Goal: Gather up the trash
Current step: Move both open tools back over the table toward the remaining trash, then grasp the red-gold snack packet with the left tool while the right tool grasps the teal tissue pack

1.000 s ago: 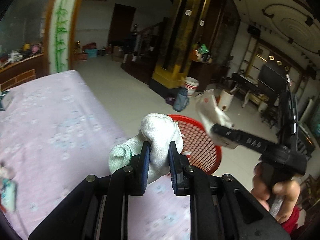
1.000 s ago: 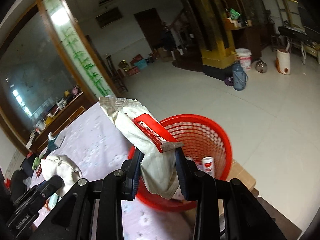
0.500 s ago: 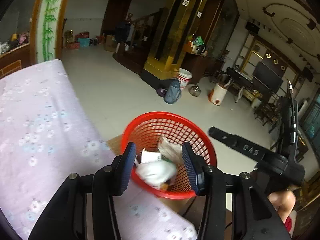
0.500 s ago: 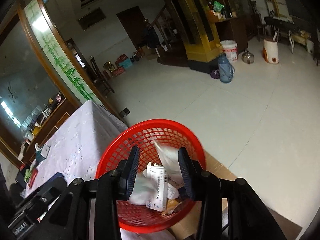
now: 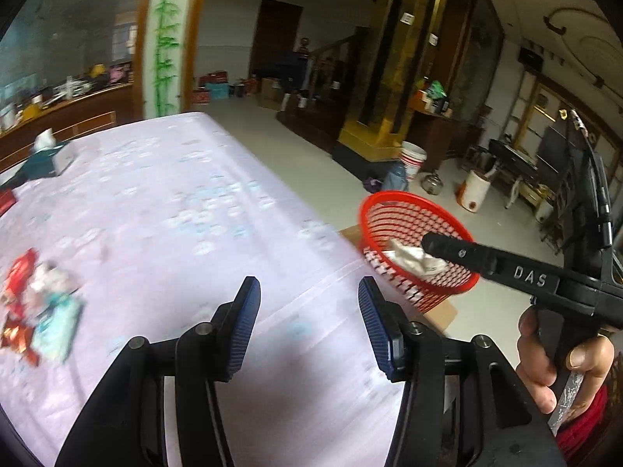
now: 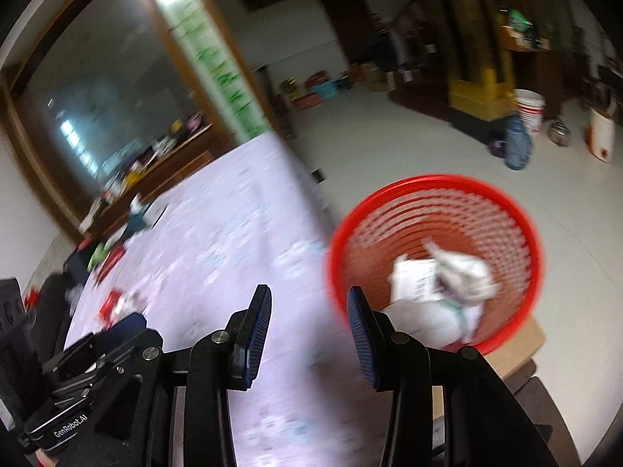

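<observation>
Beyond the worktop [image 5: 163,210] edge at three o'clock, red basket [image 5: 414,245] already holding crumpled trash [image 6: 440,288]; placed there, by my guess, for an easy drop; left tongs [image 5: 307,323] wide apart, empty, angled low over the cloth; right tongs [image 6: 307,330] likewise apart, empty; remaining wrappers [image 5: 37,307] at nine o'clock, likely next; right hand [image 5: 557,358] gripping its handle.

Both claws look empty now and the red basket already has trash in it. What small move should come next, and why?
Probably swing the left claw left toward the red and teal wrappers lying on the lilac tablecloth. Both claws stand open and hold nothing, the right claw too, the red basket already holds white crumpled trash, and those wrappers are the nearest litter in view.
</observation>
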`<act>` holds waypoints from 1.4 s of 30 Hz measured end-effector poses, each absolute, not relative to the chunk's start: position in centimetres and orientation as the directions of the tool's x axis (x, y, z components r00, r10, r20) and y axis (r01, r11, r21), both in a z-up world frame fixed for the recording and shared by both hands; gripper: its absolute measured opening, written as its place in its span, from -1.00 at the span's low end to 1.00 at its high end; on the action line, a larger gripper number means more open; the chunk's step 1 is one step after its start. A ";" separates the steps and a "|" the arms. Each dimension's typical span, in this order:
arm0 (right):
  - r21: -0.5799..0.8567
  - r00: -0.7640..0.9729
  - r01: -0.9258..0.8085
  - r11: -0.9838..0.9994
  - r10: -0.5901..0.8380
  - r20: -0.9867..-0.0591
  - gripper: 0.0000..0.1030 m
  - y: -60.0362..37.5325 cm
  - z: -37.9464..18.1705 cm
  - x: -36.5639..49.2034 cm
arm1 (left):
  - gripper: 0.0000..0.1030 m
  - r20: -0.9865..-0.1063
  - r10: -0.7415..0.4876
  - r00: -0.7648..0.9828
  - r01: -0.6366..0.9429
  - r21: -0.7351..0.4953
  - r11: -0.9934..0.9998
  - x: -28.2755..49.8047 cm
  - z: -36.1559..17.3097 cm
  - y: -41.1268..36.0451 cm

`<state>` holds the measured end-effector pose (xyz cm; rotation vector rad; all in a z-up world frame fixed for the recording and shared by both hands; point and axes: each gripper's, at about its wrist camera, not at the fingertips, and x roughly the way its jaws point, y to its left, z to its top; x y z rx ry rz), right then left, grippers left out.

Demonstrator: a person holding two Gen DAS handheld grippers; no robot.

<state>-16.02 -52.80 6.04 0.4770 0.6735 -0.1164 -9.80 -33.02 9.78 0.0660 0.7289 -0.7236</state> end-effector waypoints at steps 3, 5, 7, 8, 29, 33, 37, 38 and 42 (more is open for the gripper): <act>0.372 0.756 0.188 0.909 0.108 -0.646 -0.14 -49.3 5.5 -14.8 | 0.00 -0.623 -0.557 0.550 0.577 -0.199 0.792 -10.0 9.8 -29.1; 0.358 0.741 0.153 0.921 0.133 -0.658 -0.14 -47.1 5.2 -14.1 | 0.00 -0.622 -0.531 0.576 0.530 -0.211 0.822 -9.7 9.7 -25.9; 0.349 0.725 0.111 0.931 0.164 -0.669 -0.14 -44.9 5.0 -13.4 | 0.00 -0.619 -0.499 0.607 0.477 -0.219 0.851 -9.6 9.7 -23.0; 0.343 0.716 0.092 0.935 0.177 -0.675 -0.14 -43.9 4.8 -13.1 | 0.00 -0.618 -0.479 0.624 0.443 -0.224 0.868 -9.4 9.6 -21.2; 0.278 0.678 -0.042 0.960 0.232 -0.697 -0.14 -36.7 5.2 -11.9 | -0.07 -0.699 -0.352 0.622 -0.031 -0.471 0.882 0.2 3.2 -6.1; 0.281 0.676 -0.036 0.959 0.230 -0.700 -0.14 -36.9 5.2 -11.7 | -0.07 -0.710 -0.363 0.603 -0.021 -0.469 0.883 1.5 2.4 -6.8; 0.279 0.671 -0.040 0.959 0.233 -0.704 -0.14 -36.4 5.1 -11.2 | -0.13 -0.730 -0.363 0.579 -0.022 -0.458 0.888 2.3 1.1 -7.3; 0.281 0.669 -0.042 0.959 0.236 -0.705 -0.14 -36.3 5.0 -11.1 | -0.13 -0.728 -0.355 0.587 -0.016 -0.449 0.893 2.3 1.1 -7.4; 0.284 0.658 -0.049 0.958 0.245 -0.712 -0.14 -35.6 5.0 -10.5 | -0.23 -0.721 -0.355 0.596 -0.011 -0.449 0.894 2.5 1.2 -7.4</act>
